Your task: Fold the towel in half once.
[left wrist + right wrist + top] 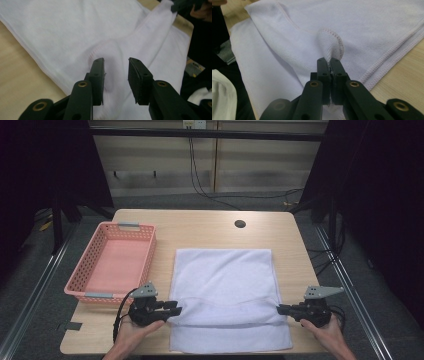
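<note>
Dark curtains ring your wooden table (210,227), where the white towel (225,280) lies flat near the front edge, beside the pink basket (82,290). You look mid-fold: your right gripper (329,62) pinches the towel's hem, while your left gripper (116,72) has its jaws parted over the cloth, gripping nothing. Next, let the right corner go too, then smooth the fold.

The left gripper (176,310) is held low in the left hand (134,332), pointing toward the right gripper, its jaws parted with nothing pressed between them. The right gripper (280,309) is held low in the right hand (325,332), pointing toward the left one, its jaws clamped tight on a pinch of fabric.
</note>
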